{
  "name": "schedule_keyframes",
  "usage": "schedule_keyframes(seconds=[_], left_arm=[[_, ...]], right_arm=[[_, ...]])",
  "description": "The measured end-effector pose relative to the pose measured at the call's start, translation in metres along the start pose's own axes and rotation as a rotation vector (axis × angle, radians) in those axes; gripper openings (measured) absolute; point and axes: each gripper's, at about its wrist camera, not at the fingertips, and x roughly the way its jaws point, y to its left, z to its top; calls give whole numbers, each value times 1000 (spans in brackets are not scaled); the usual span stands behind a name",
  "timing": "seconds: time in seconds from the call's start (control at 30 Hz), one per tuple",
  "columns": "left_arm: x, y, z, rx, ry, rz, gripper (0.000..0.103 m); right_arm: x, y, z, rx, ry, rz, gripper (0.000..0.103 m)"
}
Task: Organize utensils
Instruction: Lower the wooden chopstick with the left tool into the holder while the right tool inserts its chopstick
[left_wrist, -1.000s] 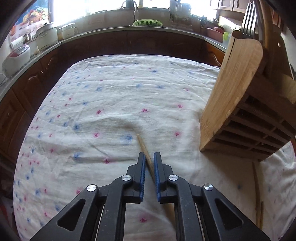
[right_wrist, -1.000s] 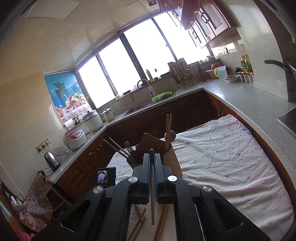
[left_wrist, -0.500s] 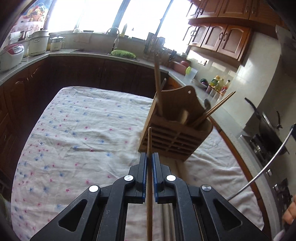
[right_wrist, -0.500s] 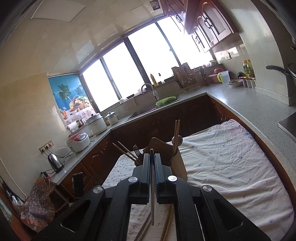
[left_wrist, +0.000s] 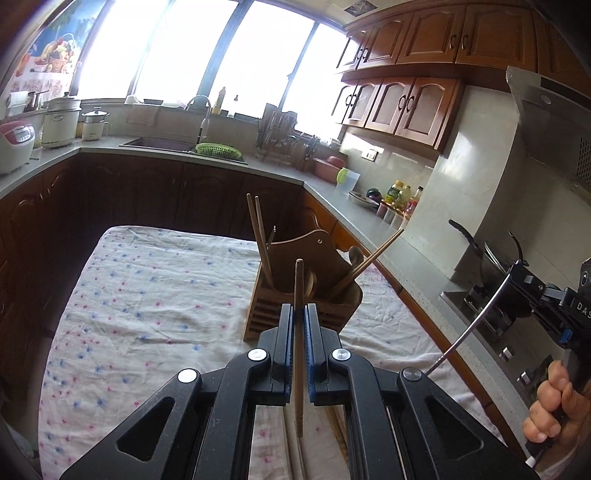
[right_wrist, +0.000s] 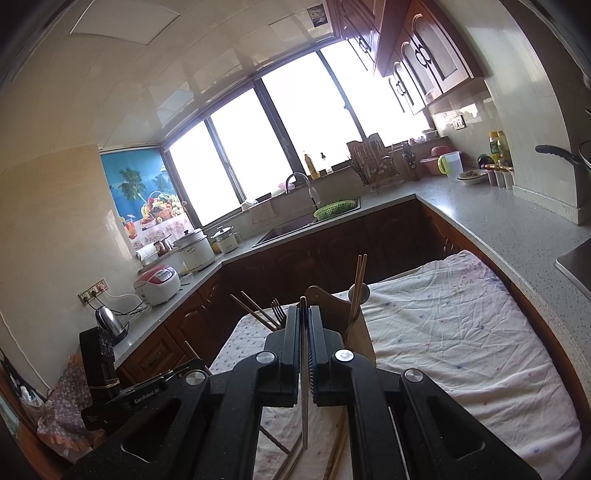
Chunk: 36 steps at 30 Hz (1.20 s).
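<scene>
Left gripper (left_wrist: 299, 328) is clamping a wooden chopstick (left_wrist: 298, 291) mid-shaft, tip aiming at the holder (left_wrist: 306, 310) on the cloth (left_wrist: 147, 306); right gripper (right_wrist: 303, 332) is pinching a thin metal utensil (right_wrist: 303, 406). Both sticks are looking light, stiff and likely slippery, pivoting easily

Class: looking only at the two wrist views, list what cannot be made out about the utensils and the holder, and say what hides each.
- Left wrist view: the wooden holder's lower front, hidden behind the left claw.
- Left wrist view: the metal utensil's working end; only a thin rod shows.
- Right wrist view: utensils on the cloth, mostly hidden by the right claw.
</scene>
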Motion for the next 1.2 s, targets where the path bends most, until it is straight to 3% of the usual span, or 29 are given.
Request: schedule_keyframes(seconds=[0.5,0.73,0.97,1.2], left_arm=[[-4,-19,52,71,-165,-6,3],[22,-26,75,114,-257,33,3],[79,-16,67,76,-270,89,3],[125,-9,38,9,-225,93,3]], right_arm=[[17,-1,33,-24,-77,-8,4],[47,-1,62,-57,-147,-47,4],[85,-6,69,-79,-179,-93,4],[113,-16,42,-94,-166,-125,4]])
